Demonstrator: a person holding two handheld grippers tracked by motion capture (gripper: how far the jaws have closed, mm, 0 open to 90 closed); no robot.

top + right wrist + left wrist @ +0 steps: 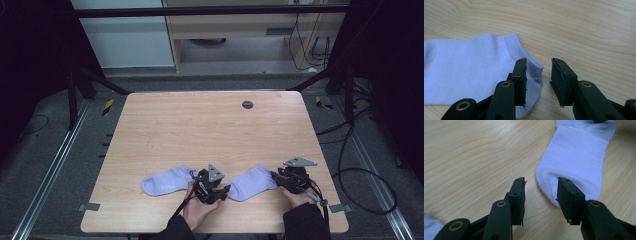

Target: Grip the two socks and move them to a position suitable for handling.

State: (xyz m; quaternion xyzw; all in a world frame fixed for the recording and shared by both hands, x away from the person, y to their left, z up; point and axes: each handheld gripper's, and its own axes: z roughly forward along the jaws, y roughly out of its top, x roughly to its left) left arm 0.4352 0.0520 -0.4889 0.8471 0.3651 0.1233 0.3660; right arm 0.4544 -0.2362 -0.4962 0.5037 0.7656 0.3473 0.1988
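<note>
Lilac cotton sock | both hand-held grippers open at its ends, right, left | ungrasped; grip, lift pending

Two pale lilac ankle socks are lying flat on the table, near its front edge. The left sock is being seen spread sideways with its rounded toe pointing left, faint print showing on its side. The right sock is stretched out beside it, a small gap being left between the two; its rounded toe is turned left and its ribbed cuff right.
</note>
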